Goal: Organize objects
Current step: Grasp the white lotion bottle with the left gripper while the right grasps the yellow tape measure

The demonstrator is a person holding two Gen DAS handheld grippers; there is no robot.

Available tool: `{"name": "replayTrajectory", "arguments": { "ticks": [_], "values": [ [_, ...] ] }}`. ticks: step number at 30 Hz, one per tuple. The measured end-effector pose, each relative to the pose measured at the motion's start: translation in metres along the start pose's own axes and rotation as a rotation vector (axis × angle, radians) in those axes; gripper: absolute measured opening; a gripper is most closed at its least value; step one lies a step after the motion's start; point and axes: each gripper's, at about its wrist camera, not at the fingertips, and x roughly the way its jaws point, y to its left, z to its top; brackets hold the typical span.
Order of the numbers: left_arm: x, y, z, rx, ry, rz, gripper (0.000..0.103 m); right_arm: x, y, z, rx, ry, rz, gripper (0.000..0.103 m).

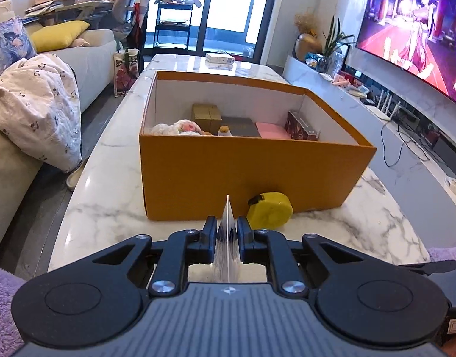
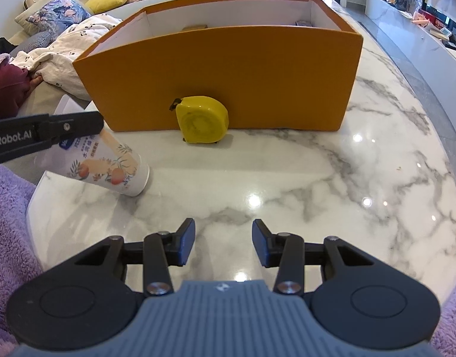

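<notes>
An open orange box (image 1: 246,175) stands on the marble table (image 1: 109,208) and holds gold boxes, a pink item, a dark red box and soft toys. A yellow tape measure (image 1: 269,212) leans against its front wall; it also shows in the right wrist view (image 2: 202,123). My left gripper (image 1: 226,227) is shut on a white tube with a peach print (image 2: 109,166), held tilted with its cap near the table, left of the tape measure. My right gripper (image 2: 223,242) is open and empty, low over the table in front of the box (image 2: 225,77).
A sofa with a blanket (image 1: 37,104) and cushions runs along the table's left. A TV (image 1: 415,38) and low cabinet are on the right. A small white box (image 1: 219,58) lies at the table's far end.
</notes>
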Motion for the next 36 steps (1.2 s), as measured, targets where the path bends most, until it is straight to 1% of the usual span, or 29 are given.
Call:
{"name": "replayTrajectory", "arguments": {
  "ticks": [1, 2, 3, 5, 6, 7, 10, 12, 13, 15, 17, 19, 23, 27, 31, 33, 34, 36],
  "values": [
    [0.001, 0.001, 0.000, -0.002, 0.007, 0.004, 0.019, 0.001, 0.000, 0.001, -0.001, -0.002, 0.004, 0.045],
    [0.001, 0.001, 0.000, -0.003, 0.013, 0.008, 0.028, 0.001, 0.000, 0.002, -0.001, -0.008, 0.010, 0.045],
    [0.000, 0.002, 0.000, -0.004, 0.014, 0.012, 0.032, 0.002, 0.000, 0.003, -0.001, -0.016, 0.016, 0.045],
    [-0.002, 0.001, 0.000, 0.002, 0.023, 0.016, 0.047, 0.002, 0.000, 0.007, -0.002, -0.031, 0.023, 0.047],
    [-0.004, 0.001, -0.001, 0.004, 0.020, 0.017, 0.047, 0.003, 0.001, 0.009, -0.002, -0.041, 0.027, 0.051],
    [-0.004, 0.000, 0.000, 0.009, 0.018, 0.020, 0.047, 0.004, 0.001, 0.013, -0.002, -0.052, 0.029, 0.054],
    [-0.005, -0.002, 0.004, 0.025, 0.016, 0.020, 0.047, 0.009, 0.002, 0.023, -0.008, -0.080, 0.034, 0.055],
    [-0.005, -0.003, 0.006, 0.033, 0.013, 0.011, 0.043, 0.012, 0.003, 0.031, -0.011, -0.102, 0.031, 0.055],
    [-0.005, -0.004, 0.008, 0.038, 0.011, 0.009, 0.036, 0.013, 0.004, 0.034, -0.016, -0.114, 0.029, 0.055],
    [-0.005, -0.006, 0.011, 0.054, 0.015, 0.017, 0.028, 0.015, 0.007, 0.042, -0.028, -0.136, 0.032, 0.055],
    [-0.003, -0.005, 0.014, 0.067, 0.024, 0.018, 0.014, 0.018, 0.010, 0.050, -0.038, -0.154, 0.041, 0.056],
    [-0.002, 0.000, 0.017, 0.057, 0.036, 0.012, 0.008, 0.022, 0.014, 0.057, -0.047, -0.164, 0.052, 0.056],
    [-0.002, 0.010, 0.026, 0.038, 0.039, 0.015, 0.004, 0.035, 0.021, 0.069, -0.066, -0.159, 0.031, 0.057],
    [-0.004, 0.017, 0.032, 0.010, 0.039, -0.010, 0.002, 0.048, 0.026, 0.074, -0.077, -0.140, 0.015, 0.057],
    [-0.002, 0.017, 0.036, 0.023, 0.048, -0.013, 0.001, 0.058, 0.029, 0.078, -0.094, -0.128, -0.010, 0.056],
    [0.000, 0.015, 0.037, 0.035, 0.069, -0.036, 0.002, 0.061, 0.029, 0.079, -0.095, -0.118, -0.015, 0.056],
    [0.001, 0.014, 0.037, 0.030, 0.073, -0.034, 0.003, 0.062, 0.028, 0.079, -0.093, -0.113, -0.014, 0.056],
    [0.006, 0.012, 0.036, 0.036, 0.092, -0.034, 0.009, 0.063, 0.027, 0.079, -0.089, -0.109, -0.010, 0.054]
  ]
}}
